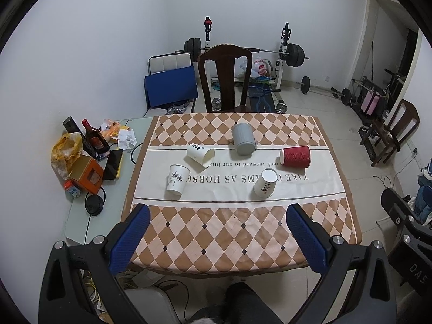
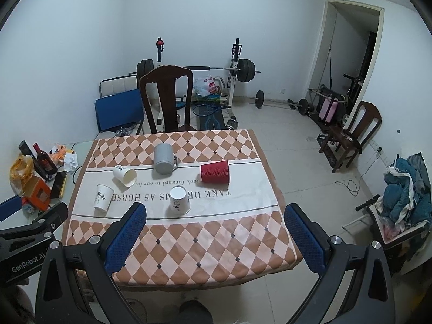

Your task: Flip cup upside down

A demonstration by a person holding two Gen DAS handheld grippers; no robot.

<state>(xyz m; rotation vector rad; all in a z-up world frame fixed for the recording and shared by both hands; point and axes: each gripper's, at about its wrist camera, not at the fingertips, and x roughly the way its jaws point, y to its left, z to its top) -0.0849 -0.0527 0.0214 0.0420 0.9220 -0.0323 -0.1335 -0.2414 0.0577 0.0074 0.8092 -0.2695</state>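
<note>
Several cups lie on the checked tablecloth (image 1: 216, 232). A white paper cup (image 1: 177, 179) stands upright at the left. Another white cup (image 1: 201, 155) lies on its side, mouth toward the right. A white cup (image 1: 265, 183) stands upside down. A red ribbed cup (image 1: 295, 156) lies on its side. A grey mug (image 1: 243, 139) stands upside down at the back. My left gripper (image 1: 218, 240) is open and empty above the table's near edge. My right gripper (image 2: 216, 239) is open and empty, near the upside-down white cup (image 2: 179, 199). The red cup (image 2: 215, 172) and grey mug (image 2: 164, 158) show there too.
A side table (image 1: 81, 216) at the left holds bottles (image 1: 94, 140), an orange box (image 1: 87, 174), a phone and cables. A dark wooden chair (image 1: 225, 78) stands behind the table. Weights and a barbell rack (image 1: 286, 54) fill the back. Another chair (image 2: 353, 132) stands at the right.
</note>
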